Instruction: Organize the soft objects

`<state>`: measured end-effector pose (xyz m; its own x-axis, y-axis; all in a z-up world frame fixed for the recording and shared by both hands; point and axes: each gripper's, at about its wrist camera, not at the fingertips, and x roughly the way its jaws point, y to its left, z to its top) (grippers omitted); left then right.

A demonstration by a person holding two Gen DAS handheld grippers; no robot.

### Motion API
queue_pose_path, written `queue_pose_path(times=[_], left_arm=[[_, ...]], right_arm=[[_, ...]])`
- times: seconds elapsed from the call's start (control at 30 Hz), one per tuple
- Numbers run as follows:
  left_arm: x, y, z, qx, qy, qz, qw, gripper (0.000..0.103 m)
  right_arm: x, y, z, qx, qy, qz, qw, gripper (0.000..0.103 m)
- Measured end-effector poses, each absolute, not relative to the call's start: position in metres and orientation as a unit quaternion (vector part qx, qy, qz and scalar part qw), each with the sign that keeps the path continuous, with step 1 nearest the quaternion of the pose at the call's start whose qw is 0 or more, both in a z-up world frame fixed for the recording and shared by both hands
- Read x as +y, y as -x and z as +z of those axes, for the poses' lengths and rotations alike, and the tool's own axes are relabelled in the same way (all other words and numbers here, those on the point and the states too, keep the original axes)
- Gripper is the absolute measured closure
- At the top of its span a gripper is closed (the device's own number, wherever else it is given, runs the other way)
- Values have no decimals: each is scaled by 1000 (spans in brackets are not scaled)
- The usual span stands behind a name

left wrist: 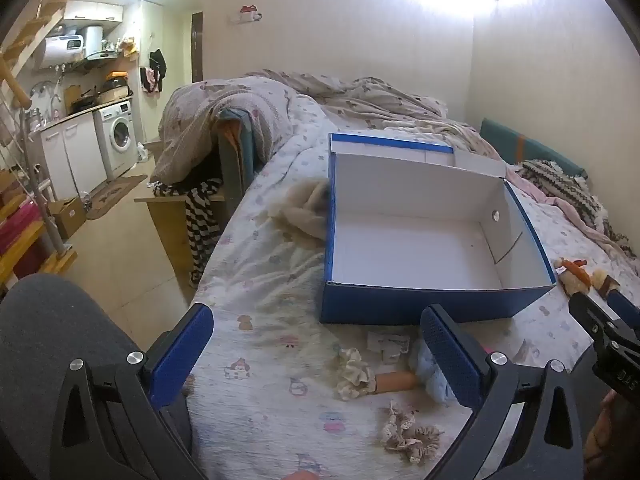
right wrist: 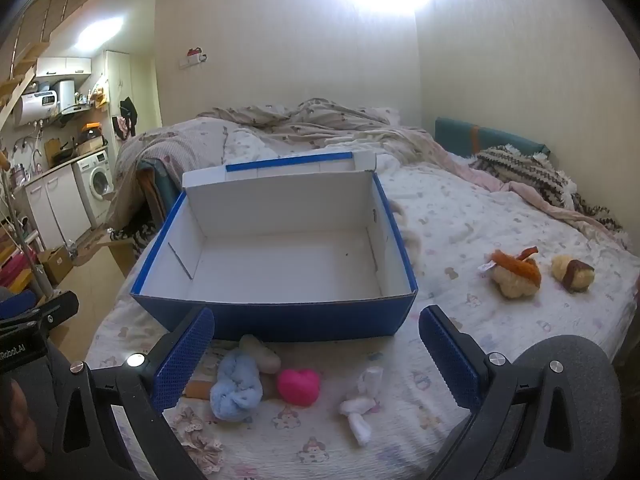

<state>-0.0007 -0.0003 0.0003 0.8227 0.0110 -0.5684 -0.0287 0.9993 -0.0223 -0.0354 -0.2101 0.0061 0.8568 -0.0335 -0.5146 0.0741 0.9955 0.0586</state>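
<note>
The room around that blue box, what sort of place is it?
Most likely a small studio flat. The blue box sits on a bed with rumpled bedding, and a kitchen corner with a washing machine and a wall-mounted water heater shares the same room.

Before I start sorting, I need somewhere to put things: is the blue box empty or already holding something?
Empty. The blue box stands open, and both views show only its bare white floor inside.

On the bed (right wrist: 460, 216) I see an open box (right wrist: 276, 320); before it lie a heart plush (right wrist: 299, 386), a knotted cloth (right wrist: 236, 388) and scrunchies (left wrist: 408, 436). Two plush toys (right wrist: 516, 276) sit to its right.
</note>
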Motion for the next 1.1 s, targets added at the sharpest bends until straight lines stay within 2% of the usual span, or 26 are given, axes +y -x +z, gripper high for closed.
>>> queue_pose_path(times=[1.1], left_arm=[[-4,-4,-11,316,17,10,948,0]], right_arm=[[-208,32,3,277,-39,-23,960,0]])
